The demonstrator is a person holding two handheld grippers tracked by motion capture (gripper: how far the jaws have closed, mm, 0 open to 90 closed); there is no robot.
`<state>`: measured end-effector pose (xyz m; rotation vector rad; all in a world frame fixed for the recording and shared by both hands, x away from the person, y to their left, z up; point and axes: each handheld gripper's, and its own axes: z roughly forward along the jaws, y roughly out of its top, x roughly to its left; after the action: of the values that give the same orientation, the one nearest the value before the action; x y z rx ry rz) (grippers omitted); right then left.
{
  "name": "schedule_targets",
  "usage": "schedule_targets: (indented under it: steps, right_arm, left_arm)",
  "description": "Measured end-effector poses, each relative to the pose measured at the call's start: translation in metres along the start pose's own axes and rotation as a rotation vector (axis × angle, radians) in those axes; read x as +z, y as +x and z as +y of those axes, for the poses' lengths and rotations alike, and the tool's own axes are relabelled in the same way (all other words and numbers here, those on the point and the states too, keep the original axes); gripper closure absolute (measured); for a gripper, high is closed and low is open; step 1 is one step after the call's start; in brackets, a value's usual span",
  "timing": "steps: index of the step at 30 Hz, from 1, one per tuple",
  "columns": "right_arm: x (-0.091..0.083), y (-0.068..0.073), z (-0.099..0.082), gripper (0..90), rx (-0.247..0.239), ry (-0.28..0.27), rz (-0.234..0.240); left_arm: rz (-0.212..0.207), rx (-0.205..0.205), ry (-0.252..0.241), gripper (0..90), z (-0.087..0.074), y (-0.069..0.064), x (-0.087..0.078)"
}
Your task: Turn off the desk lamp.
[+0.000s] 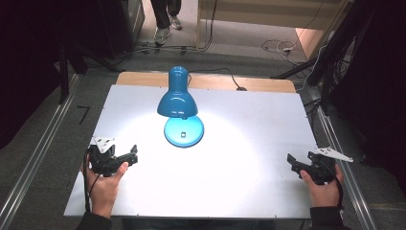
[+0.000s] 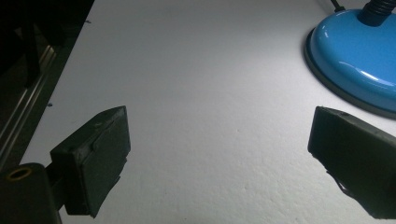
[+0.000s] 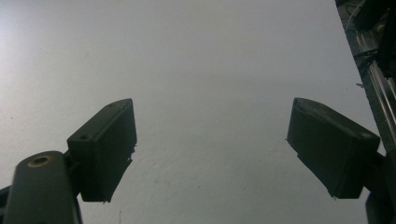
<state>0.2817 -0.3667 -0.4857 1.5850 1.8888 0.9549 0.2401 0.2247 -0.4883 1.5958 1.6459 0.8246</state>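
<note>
— Where does the blue desk lamp [image 1: 179,103] stand as the two hands wait at the near edge of the white table [image 1: 249,158]?

— At the middle of the far half, lit, its shade bent over its round base [image 1: 184,132] (the switch faces the person). The base shows again at the upper right of the left gripper view [image 2: 359,60].

— Which hand is nearer?

— The left gripper [image 1: 129,157], jaws wide apart and empty, pointing toward the base, which lies ahead and to its right. The right gripper [image 1: 293,163], likewise spread and holding nothing, sits well apart at the table's right edge.

— So the reach?

— Likely the left's, forward and rightward toward the base.
</note>
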Motion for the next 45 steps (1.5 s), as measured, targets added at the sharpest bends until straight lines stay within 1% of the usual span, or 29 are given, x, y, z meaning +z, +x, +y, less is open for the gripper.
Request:
schedule_targets:
  steps: [3,4,5,7,10,16,18,25,28,30,37,39,45]
  right_arm:
    - [0.000,0.001,0.000,14.7,-0.009,-0.005,0.001]
    - [0.000,0.001,0.000,14.7,-0.009,-0.003,0.000]
    - [0.000,0.001,0.000,14.7,-0.009,-0.002,0.001]
    - [0.000,0.001,0.000,14.7,-0.007,-0.005,0.003]
    - [0.000,0.001,0.000,14.7,-0.001,-0.006,0.002]
    - [0.000,0.001,0.000,14.7,-0.005,-0.005,0.006]
    - [0.000,0.001,0.000,14.7,-0.006,-0.004,0.006]
    - [0.001,0.002,0.000,14.7,-0.005,-0.002,0.009]
    - [0.001,0.003,0.000,14.7,-0.003,-0.001,0.008]
    - [0.001,0.003,0.000,14.7,-0.003,0.001,0.008]
    - [0.002,0.003,0.001,14.7,-0.006,0.004,0.010]
    - [0.002,0.003,0.001,14.7,-0.007,0.006,0.011]
    - [0.003,0.004,0.001,14.7,-0.005,0.009,0.010]
  left_arm:
    - [-0.003,-0.003,-0.012,6.5,0.000,-0.001,-0.001]
    - [-0.001,-0.001,-0.014,6.5,0.000,-0.001,-0.002]
    - [-0.008,-0.005,-0.025,6.5,0.001,-0.001,-0.003]
    - [-0.005,-0.004,-0.028,6.9,0.001,-0.002,-0.003]
    - [-0.012,-0.005,-0.025,6.9,0.001,-0.003,-0.003]
    - [-0.025,-0.007,-0.009,6.8,0.001,-0.004,0.000]
    - [-0.027,-0.010,-0.012,6.8,0.001,-0.005,0.000]
    - [-0.039,0.006,-0.006,6.8,0.002,-0.010,0.003]
    - [-0.042,0.004,-0.010,6.8,0.002,-0.011,0.003]
    - [-0.042,0.015,-0.001,6.9,0.003,-0.014,0.005]
    - [-0.048,0.027,-0.007,6.9,0.004,-0.020,0.007]
    - [-0.059,0.034,-0.005,6.8,0.005,-0.022,0.008]
    - [-0.073,0.043,0.000,6.8,0.005,-0.026,0.010]
